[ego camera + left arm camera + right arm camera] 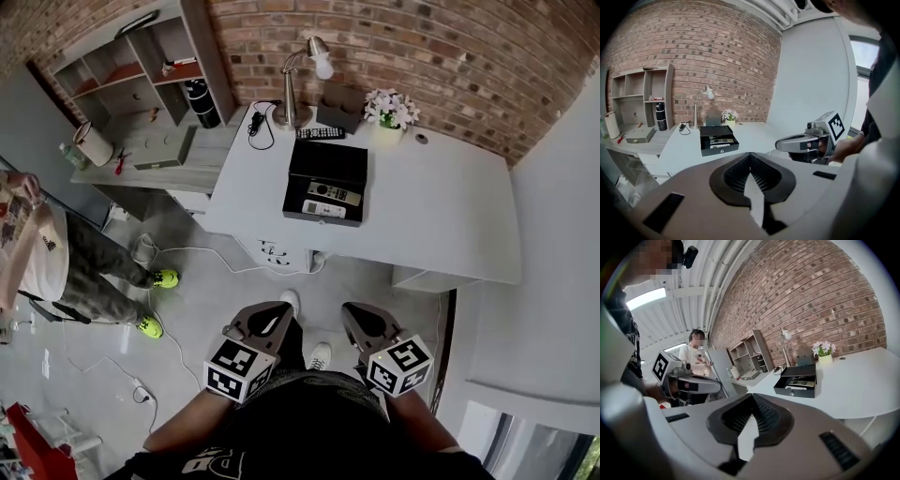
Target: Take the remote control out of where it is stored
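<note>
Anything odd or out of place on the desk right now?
Nothing stands out. The box sits open on the desk with two remotes flat inside and another remote behind it. The lamp and flowers are upright. One white cable trails across the floor.

The grey remote control (pixel 333 194) lies flat inside the open black box (pixel 328 161), lid back toward 12 o'clock, on the white worktop (pixel 441 206).

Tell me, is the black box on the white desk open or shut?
Open. The black box has its lid flipped back, and a remote control shows inside it.
</note>
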`<act>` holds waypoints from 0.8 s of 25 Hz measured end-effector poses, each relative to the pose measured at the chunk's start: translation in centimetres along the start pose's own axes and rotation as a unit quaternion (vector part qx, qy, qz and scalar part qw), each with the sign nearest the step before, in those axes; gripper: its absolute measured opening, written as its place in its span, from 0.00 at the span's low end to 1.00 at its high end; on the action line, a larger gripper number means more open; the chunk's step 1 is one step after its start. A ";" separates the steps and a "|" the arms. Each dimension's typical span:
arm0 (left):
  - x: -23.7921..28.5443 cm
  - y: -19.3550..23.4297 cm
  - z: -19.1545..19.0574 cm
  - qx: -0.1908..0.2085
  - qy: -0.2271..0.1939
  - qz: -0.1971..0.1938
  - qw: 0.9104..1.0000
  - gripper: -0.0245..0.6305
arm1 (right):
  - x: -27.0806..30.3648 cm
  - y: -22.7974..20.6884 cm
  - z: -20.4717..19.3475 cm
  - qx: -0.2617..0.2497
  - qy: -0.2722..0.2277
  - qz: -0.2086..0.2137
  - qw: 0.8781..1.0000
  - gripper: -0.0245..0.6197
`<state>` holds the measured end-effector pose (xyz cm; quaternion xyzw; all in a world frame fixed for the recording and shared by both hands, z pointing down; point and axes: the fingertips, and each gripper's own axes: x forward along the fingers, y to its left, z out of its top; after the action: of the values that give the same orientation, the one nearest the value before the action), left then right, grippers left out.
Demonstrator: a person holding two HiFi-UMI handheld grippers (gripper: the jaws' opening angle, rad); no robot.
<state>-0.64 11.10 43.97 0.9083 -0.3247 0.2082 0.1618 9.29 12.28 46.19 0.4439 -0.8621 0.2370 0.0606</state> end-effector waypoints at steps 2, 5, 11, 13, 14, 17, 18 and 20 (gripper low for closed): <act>0.8 0.5 0.7 0.002 -0.004 -0.008 1.000 0.05 | 0.4 -0.6 0.4 -0.002 0.000 -0.008 1.000 0.05; 2.3 1.4 2.2 0.007 -0.014 -0.022 1.000 0.05 | 1.0 -1.8 1.1 -0.005 0.004 -0.023 1.000 0.05; 5.1 4.3 4.2 0.009 -0.010 -0.037 0.999 0.05 | 3.2 -4.5 2.4 -0.011 0.022 -0.049 0.998 0.05; 6.0 5.9 4.4 0.006 -0.003 -0.036 0.999 0.05 | 4.4 -5.4 2.8 -0.016 0.034 -0.053 0.998 0.05; 6.5 6.7 4.5 0.005 -0.001 -0.035 0.999 0.05 | 5.1 -5.9 2.9 -0.019 0.040 -0.054 0.998 0.05; 7.7 9.0 5.0 0.004 0.003 -0.033 0.999 0.05 | 7.1 -7.2 3.6 -0.028 0.055 -0.061 0.996 0.05; 8.1 9.7 5.3 0.003 0.004 -0.034 0.999 0.05 | 7.7 -7.7 3.9 -0.030 0.061 -0.065 0.996 0.05; 8.9 11.0 5.8 0.001 0.006 -0.036 0.999 0.05 | 9.0 -8.7 4.3 -0.035 0.074 -0.072 0.994 0.05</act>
<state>-0.07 -4.15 45.01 0.9181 -0.2909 0.2085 0.1703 11.27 -0.59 48.30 0.4839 -0.8286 0.2338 0.1568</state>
